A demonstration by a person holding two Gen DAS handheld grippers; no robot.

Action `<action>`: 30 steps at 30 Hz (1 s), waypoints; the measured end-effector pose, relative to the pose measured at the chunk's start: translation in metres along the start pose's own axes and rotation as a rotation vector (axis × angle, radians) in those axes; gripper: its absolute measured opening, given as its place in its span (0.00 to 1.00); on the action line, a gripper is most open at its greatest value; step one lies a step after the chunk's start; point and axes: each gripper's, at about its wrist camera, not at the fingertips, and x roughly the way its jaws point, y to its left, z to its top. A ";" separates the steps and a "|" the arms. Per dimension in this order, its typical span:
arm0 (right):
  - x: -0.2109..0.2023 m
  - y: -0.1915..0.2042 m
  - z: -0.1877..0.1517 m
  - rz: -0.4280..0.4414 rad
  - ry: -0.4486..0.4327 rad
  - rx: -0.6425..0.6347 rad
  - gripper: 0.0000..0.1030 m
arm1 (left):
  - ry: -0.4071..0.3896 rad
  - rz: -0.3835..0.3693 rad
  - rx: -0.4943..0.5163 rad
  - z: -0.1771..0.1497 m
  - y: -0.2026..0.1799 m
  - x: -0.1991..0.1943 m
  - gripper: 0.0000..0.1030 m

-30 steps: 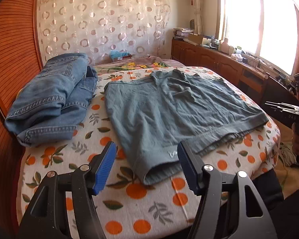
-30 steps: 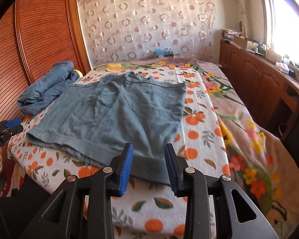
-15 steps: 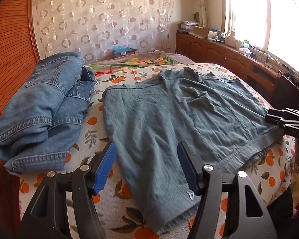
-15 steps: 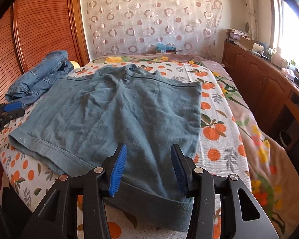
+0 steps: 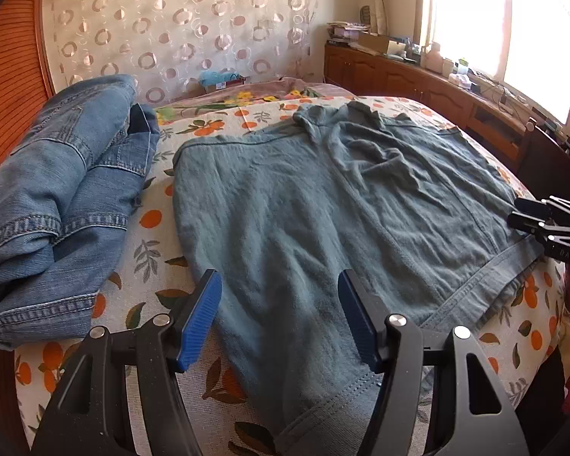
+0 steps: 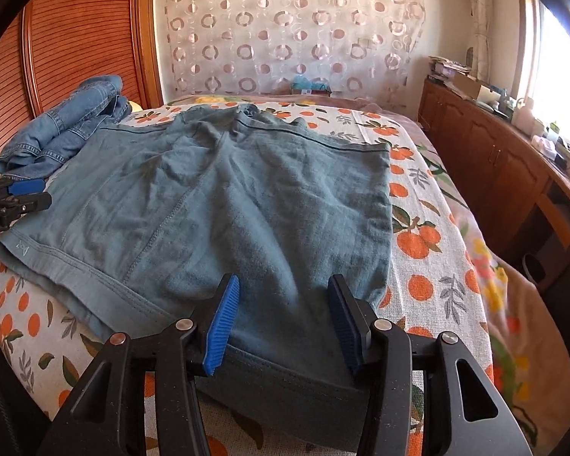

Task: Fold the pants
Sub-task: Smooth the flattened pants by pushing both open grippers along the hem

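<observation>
My 2 grippers — left gripper [image 5: 281, 319] and right gripper [image 6: 283, 321] — hang released over the near hem of the pants [image 6: 216, 205], spread flat on the bed [image 6: 429, 266]; the right jaws have just been widening, nothing gripped, ready to pinch each corner.

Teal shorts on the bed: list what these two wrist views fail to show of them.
- Left wrist view: the near hem corner of the teal shorts is covered by the left claw and cut by the bottom edge.
- Right wrist view: the shorts' near hem band sits behind the right claw.
- Right wrist view: the small white logo is too small to read.
- Both views: the underside against the orange-print bedspread is hidden.
</observation>
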 end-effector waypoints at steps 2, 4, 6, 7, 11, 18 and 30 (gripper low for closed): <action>0.000 -0.001 0.000 -0.001 0.002 -0.004 0.50 | 0.015 -0.001 0.001 -0.002 0.000 0.004 0.63; 0.001 -0.003 0.000 0.001 0.002 -0.003 0.51 | 0.017 -0.014 -0.005 -0.003 0.002 0.005 0.63; 0.001 -0.004 0.001 0.001 0.002 -0.004 0.51 | 0.025 -0.025 -0.010 -0.003 0.003 0.007 0.63; 0.001 -0.004 0.001 0.000 0.003 -0.006 0.52 | 0.039 -0.028 -0.013 -0.003 0.003 0.010 0.63; 0.001 -0.005 0.001 0.000 0.003 -0.007 0.53 | 0.036 -0.023 -0.012 -0.005 0.002 0.009 0.63; 0.000 -0.007 0.002 0.000 0.013 -0.012 0.53 | 0.036 -0.031 -0.015 -0.005 0.003 0.010 0.64; -0.057 -0.052 -0.015 -0.072 0.051 0.115 0.53 | 0.032 -0.036 -0.024 -0.005 0.005 0.009 0.64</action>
